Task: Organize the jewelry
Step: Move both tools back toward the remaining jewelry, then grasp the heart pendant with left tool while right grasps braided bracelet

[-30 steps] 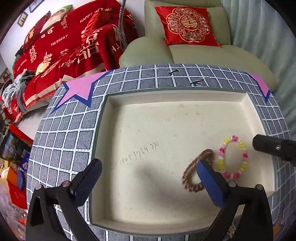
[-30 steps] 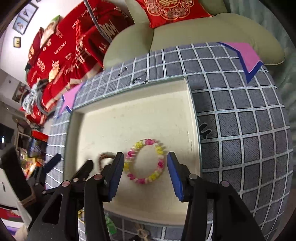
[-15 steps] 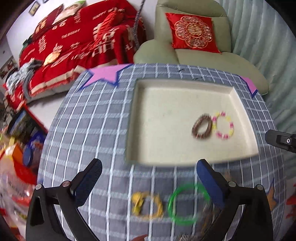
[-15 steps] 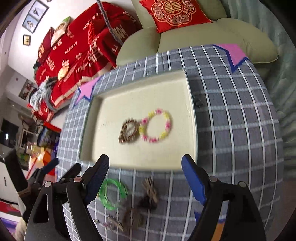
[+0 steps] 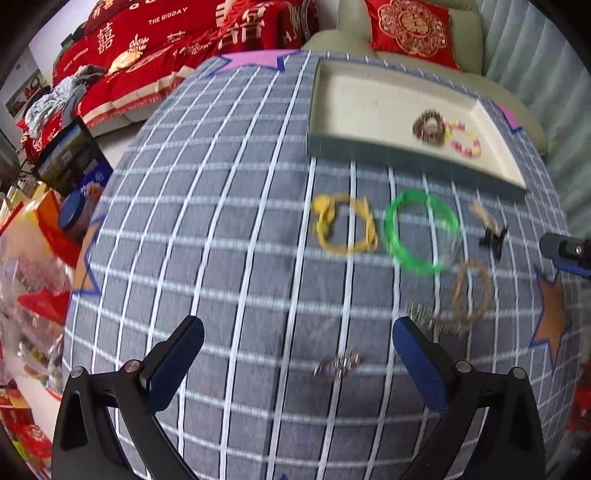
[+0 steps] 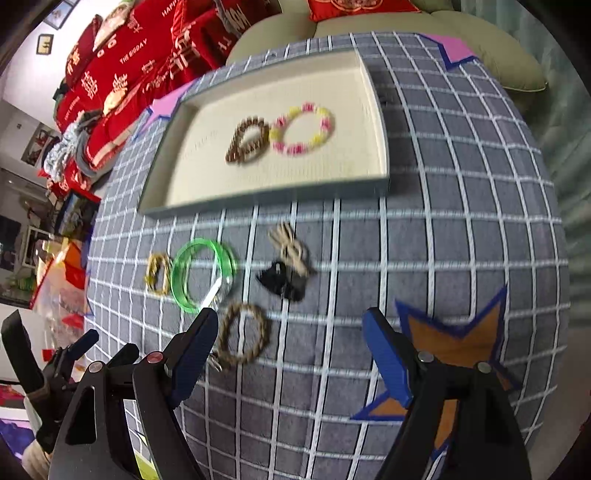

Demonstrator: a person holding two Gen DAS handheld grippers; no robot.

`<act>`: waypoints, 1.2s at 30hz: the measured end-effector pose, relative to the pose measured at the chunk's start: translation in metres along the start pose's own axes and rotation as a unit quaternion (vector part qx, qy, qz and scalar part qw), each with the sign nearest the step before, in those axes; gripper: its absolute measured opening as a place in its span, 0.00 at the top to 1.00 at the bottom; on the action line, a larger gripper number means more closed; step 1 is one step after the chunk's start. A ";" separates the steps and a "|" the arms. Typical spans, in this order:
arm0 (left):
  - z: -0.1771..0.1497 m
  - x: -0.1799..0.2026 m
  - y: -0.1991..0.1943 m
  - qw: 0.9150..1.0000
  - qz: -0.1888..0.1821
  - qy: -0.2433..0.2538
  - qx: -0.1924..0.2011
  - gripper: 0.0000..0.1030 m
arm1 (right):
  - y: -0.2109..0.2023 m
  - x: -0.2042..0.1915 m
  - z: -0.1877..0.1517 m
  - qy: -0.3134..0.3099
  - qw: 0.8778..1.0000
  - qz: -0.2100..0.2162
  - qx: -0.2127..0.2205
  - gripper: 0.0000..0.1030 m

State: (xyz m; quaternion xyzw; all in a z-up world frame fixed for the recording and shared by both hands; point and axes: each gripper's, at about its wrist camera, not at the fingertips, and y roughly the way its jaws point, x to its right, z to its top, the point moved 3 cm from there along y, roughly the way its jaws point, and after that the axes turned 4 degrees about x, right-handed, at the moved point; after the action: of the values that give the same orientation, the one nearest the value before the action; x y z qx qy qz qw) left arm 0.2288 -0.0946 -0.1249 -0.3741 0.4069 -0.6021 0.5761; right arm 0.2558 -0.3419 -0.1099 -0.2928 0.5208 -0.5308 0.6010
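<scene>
Presently the sorting is partly done. Two pieces lie in the shallow cream tray (image 6: 376, 122) at the far side of the desk (image 6: 461, 229): a brown bead bracelet (image 6: 248, 140) and, touching it on its right, a pink and yellow bead bracelet (image 6: 303, 129).

Still loose on the cloth, near side of the tray, left to right in the right wrist view: a yellow cord bracelet (image 6: 158, 274), a green bangle (image 6: 201, 275) just beside it, a tan rope ring (image 6: 242, 338) nearer the camera, and a black and tan knotted piece (image 6: 286, 266). The left wrist view adds a small silvery item (image 5: 338, 363) and another metallic piece (image 5: 434, 319), both too blurred to identify. By my judgement at least six pieces remain to be moved.

The left gripper (image 5: 297, 363) has its jaws spread wide and empty, with the silvery item lying below the gap. The right gripper (image 6: 288, 354) has just been widening its jaws; nothing is between them, and the rope ring lies just beside its left finger.

The desk carries a grey cloth with white grid lines and star patches. Beyond stand a pale green armchair (image 5: 332, 40) with a red cushion (image 5: 410, 29) and, to the left, red printed bedding (image 5: 177, 40).
</scene>
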 end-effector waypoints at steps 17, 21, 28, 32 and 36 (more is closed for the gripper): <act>-0.028 -0.004 0.023 1.000 0.004 0.022 -0.017 0.00 | 0.033 -0.018 -0.030 -0.020 0.998 -0.031 -0.043 0.19; -0.027 -0.004 0.026 1.000 0.002 0.025 -0.014 0.00 | 0.038 -0.017 -0.030 -0.018 0.998 -0.042 -0.046 0.19; -0.026 0.005 0.026 0.999 -0.006 0.035 -0.012 0.00 | 0.045 -0.021 -0.028 -0.019 0.997 -0.055 -0.041 0.20; -0.025 0.012 0.030 0.999 -0.003 0.042 -0.015 0.03 | 0.048 -0.027 -0.024 -0.032 0.996 -0.072 -0.034 0.25; -0.026 0.011 0.034 0.999 -0.007 0.042 -0.012 0.03 | 0.054 -0.039 -0.023 -0.068 0.993 -0.097 -0.029 0.31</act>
State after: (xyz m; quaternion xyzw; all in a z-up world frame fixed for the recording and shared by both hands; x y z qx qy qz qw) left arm 0.2172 -0.1047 -0.1662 -0.3583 0.4357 -0.6165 0.5493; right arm 0.2565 -0.2865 -0.1531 -0.3947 0.4632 -0.5501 0.5719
